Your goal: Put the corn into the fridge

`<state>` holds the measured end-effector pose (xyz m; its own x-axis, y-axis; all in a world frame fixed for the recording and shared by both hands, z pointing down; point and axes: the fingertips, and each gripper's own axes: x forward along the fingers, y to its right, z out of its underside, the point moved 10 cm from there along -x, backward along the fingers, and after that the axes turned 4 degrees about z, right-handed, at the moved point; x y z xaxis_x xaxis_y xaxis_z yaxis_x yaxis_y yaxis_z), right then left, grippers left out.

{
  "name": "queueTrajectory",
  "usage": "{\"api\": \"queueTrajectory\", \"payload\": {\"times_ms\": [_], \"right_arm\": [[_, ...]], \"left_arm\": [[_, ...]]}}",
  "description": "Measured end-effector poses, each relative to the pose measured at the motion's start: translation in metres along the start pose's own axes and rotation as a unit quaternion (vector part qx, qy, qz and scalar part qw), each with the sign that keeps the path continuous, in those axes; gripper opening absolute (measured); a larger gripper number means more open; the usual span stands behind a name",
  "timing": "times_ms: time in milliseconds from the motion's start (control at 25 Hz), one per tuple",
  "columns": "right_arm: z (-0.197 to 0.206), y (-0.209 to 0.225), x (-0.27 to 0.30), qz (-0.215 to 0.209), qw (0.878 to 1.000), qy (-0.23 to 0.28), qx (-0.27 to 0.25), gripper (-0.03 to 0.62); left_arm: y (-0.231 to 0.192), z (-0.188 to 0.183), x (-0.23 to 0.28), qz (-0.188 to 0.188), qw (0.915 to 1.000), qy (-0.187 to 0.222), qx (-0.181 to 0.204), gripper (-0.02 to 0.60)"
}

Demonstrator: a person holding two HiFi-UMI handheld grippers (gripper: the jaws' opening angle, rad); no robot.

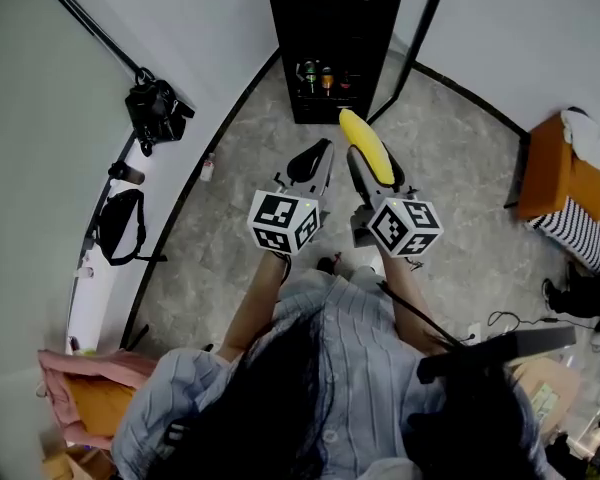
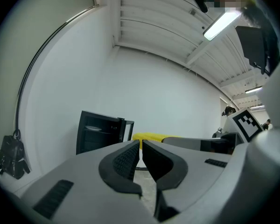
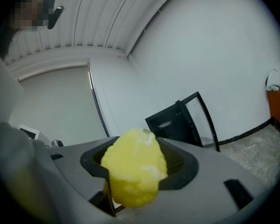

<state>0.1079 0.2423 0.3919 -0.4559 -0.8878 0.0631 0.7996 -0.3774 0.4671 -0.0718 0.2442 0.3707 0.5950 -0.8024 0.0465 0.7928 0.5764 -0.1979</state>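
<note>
Corn (image 1: 366, 146) is already lifted and carried, but not yet stowed, so the task is judged to be about midway; the fridge (image 1: 330, 38) is seen on the floor (image 1: 450, 168) well ahead of the fingertips of both grippers, and its glass door (image 1: 420, 28) is swung wide, so no opening step appears to be left; the right gripper (image 3: 135, 157) is held level and aimed towards the fridge, its fingers (image 3: 182, 164) spread wide and clamped on the corn, which is pinched between the pads with its tip sticking out past the fingertips; the left gripper (image 2: 141, 146) is held just beside it, its fingers (image 2: 123, 160) pressed almost together with nothing between them; a few bottles (image 1: 320, 76) are seen on a low shelf inside the fridge, far beyond the fingertips. What is judged to be left: the gap to the open fridge is to be closed, the corn is to be set on a shelf and let go, and the door perhaps is to be shut by the idle left gripper.
</note>
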Motion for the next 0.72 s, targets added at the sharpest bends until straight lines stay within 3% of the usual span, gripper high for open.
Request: {"api": "queueTrajectory", "payload": {"times_ms": [440,720], "right_arm": [[0.016,-0.004,0.011,0.006,1.000,-0.021,-0.010,0.258],[0.012,0.023,0.046,0.000,0.999,-0.032,0.003,0.258]], "left_arm": [[-0.021,0.012,-0.007,-0.006,0.9999,-0.003,-0.014,0.028],[-0.039,0.019,0.019,-0.022,0.9994,-0.012,-0.023,0.028]]}}
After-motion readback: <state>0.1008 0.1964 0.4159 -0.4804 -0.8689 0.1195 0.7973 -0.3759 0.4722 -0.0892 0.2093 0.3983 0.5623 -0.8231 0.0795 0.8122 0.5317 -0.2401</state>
